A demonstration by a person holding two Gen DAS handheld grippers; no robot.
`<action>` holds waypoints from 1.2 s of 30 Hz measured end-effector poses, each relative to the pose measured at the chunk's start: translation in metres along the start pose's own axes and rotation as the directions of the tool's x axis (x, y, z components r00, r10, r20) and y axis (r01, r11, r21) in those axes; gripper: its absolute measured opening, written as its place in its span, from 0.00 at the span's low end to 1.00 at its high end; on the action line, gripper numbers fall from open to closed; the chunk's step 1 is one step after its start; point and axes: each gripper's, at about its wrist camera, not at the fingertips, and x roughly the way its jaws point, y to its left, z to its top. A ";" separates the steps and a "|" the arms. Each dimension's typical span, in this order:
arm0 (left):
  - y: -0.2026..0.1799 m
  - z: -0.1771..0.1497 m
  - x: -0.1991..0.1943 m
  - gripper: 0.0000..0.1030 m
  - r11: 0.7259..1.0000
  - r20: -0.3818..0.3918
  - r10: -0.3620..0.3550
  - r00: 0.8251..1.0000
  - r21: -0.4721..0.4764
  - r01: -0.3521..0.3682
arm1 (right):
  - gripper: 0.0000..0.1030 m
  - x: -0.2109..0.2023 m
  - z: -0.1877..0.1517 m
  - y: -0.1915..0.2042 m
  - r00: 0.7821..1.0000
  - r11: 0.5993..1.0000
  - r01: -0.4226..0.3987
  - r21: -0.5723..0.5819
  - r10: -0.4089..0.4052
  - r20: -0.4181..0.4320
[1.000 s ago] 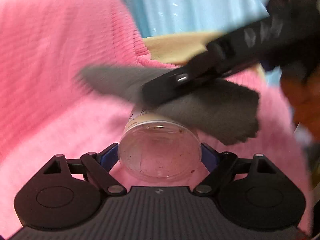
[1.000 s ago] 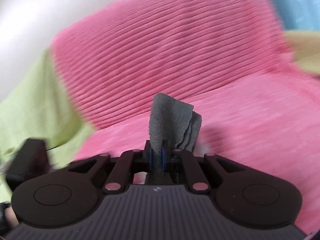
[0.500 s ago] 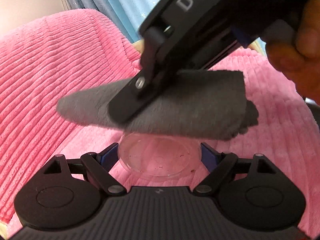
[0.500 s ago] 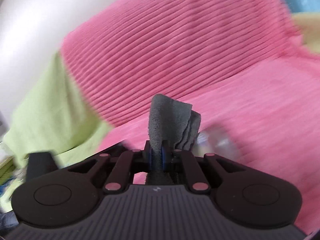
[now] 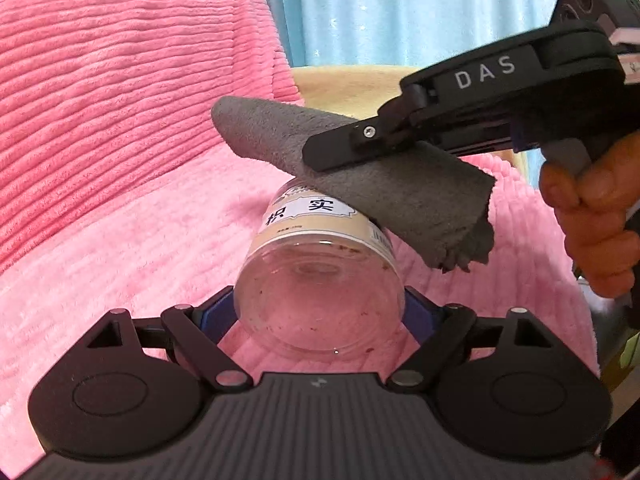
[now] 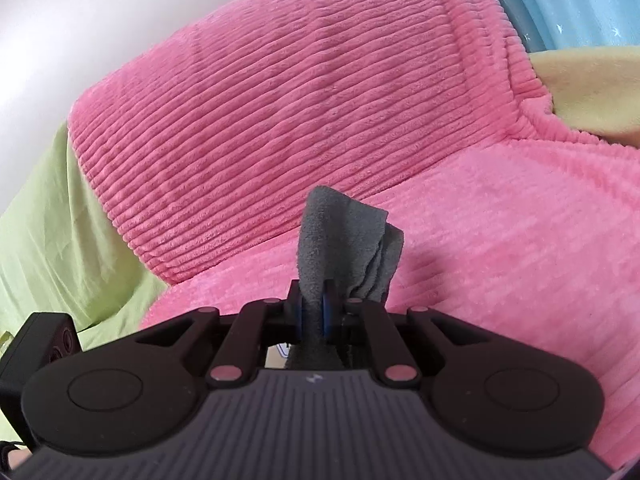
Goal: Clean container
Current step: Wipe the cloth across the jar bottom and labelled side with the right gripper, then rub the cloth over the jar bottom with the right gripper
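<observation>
Two handheld grippers are working together over a pink ribbed plush blanket. Seen from the left wrist camera, the left gripper is clamping a clear plastic jar between its blue-padded fingers, closed firmly on the jar's sides near the base. The jar is lying tilted, its transparent bottom facing the camera and its far end pointing away; small reddish specks are clinging to the inside. A cream label with printed Chinese characters is wrapping the jar's body.

Coming in from the upper right, the right gripper is pinching a folded grey cloth, its jaws squeezed almost together on the fabric. The cloth is draping across the top of the jar and appears to be touching the label, though the exact contact is hard to judge. A person's hand is gripping the handle.

From the right wrist camera, the cloth is sticking up between the nearly closed fingers. Beyond lie a light green sheet and a pale blue curtain.
</observation>
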 end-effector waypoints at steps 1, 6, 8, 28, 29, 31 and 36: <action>-0.004 0.000 -0.001 0.83 0.999 0.002 0.019 1.000 0.032 -0.019 | 0.07 -0.002 0.000 0.001 1.000 1.000 -0.014 -0.005 0.014 -0.007; -0.033 -0.004 0.000 0.83 0.947 0.010 0.143 0.990 0.290 -0.140 | 0.07 -0.001 -0.005 0.021 0.983 0.983 -0.167 -0.075 0.160 -0.096; -0.038 -0.004 0.002 0.83 0.934 0.017 0.155 0.988 0.324 -0.153 | 0.06 0.000 -0.005 0.024 0.986 0.983 -0.149 -0.110 0.139 -0.089; -0.049 -0.010 0.004 0.83 0.924 0.020 0.155 0.988 0.351 -0.152 | 0.07 0.004 0.003 -0.001 1.000 1.000 -0.017 -0.013 0.017 -0.006; -0.048 -0.010 0.004 0.83 0.927 0.019 0.153 0.988 0.345 -0.150 | 0.07 0.004 0.002 0.000 1.000 1.000 -0.015 -0.019 0.015 -0.007; -0.047 -0.011 0.003 0.83 0.930 0.018 0.151 0.988 0.336 -0.149 | 0.07 0.003 0.002 0.005 0.999 0.999 -0.038 -0.027 0.038 -0.024; -0.051 -0.013 0.002 0.83 0.924 0.019 0.161 0.987 0.350 -0.157 | 0.07 0.004 -0.002 0.019 0.980 0.982 -0.177 -0.065 0.169 -0.106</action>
